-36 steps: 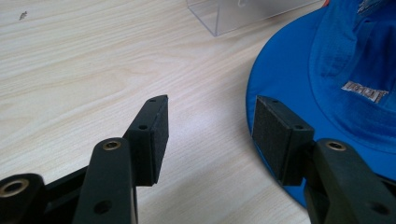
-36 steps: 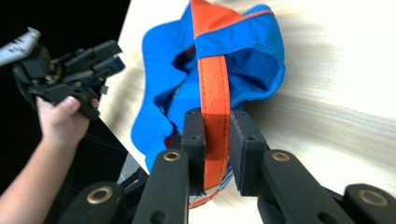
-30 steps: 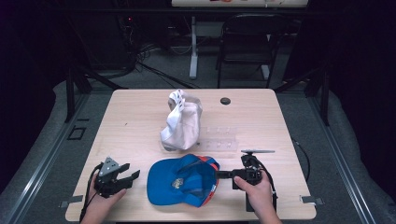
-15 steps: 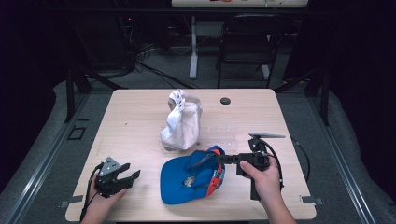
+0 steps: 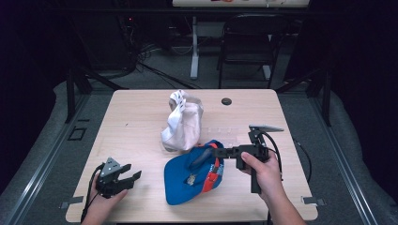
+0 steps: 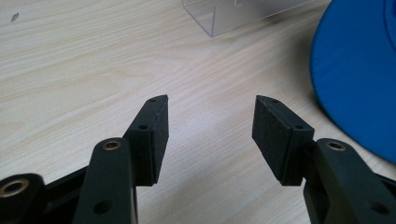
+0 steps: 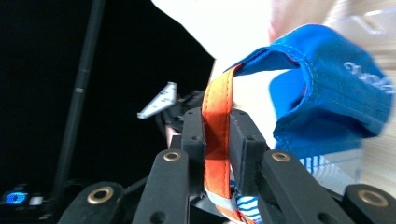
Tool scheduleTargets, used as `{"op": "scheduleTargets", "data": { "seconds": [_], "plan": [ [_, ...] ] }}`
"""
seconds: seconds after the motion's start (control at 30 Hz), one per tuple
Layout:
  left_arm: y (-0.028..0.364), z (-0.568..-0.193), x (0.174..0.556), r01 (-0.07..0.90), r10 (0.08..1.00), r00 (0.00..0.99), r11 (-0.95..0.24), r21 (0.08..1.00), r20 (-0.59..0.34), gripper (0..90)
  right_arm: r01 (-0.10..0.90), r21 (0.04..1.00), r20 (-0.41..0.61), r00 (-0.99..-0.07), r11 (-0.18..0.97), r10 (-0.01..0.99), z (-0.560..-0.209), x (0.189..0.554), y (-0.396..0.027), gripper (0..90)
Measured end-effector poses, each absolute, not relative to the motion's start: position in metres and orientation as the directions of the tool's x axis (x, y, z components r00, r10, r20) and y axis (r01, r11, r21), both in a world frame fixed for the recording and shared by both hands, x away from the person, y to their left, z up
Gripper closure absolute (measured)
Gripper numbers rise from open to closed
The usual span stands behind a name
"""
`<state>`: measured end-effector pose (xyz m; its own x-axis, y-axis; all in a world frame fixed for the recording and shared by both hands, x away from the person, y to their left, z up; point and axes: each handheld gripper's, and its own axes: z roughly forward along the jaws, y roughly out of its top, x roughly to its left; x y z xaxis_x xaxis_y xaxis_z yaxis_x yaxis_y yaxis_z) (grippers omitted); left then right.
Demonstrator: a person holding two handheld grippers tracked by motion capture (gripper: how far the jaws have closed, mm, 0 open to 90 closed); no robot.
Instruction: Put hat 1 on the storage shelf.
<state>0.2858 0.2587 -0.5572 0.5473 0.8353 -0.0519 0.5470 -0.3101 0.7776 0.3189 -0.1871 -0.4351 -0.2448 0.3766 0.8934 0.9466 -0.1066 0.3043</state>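
Right gripper (image 5: 212, 152) clamps the orange strap (image 7: 217, 135) of the blue cap (image 5: 190, 180), lifting its rear edge. Left gripper (image 6: 210, 135) rests released, left of the cap.

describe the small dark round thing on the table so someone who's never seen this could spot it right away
Start at the light wooden table and look to its far edge, away from the person. Just right of the middle, beyond the white cloth bundle, sits a small black disc, lying flat and apart from everything else. It is the lone dark, round, low thing there; the blue cap and the bundle are far bigger and nearer the person.
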Motion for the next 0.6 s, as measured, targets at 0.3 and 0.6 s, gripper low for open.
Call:
{"op": "scheduleTargets", "data": {
  "seconds": [0.3,0.6],
  "plan": [
    [0.258,-0.558,0.286,0.545,0.834,0.549,-0.315,0.777,-0.046,46.3,0.942,0.293,0.929,-0.239,-0.165,0.283,-0.426,0.319,-0.19,78.1],
    [0.258,-0.557,0.286,0.544,0.833,0.552,-0.321,0.776,-0.043,46.3,0.931,0.309,0.93,-0.253,-0.196,0.265,-0.407,0.316,-0.199,78.0]
  ]
}}
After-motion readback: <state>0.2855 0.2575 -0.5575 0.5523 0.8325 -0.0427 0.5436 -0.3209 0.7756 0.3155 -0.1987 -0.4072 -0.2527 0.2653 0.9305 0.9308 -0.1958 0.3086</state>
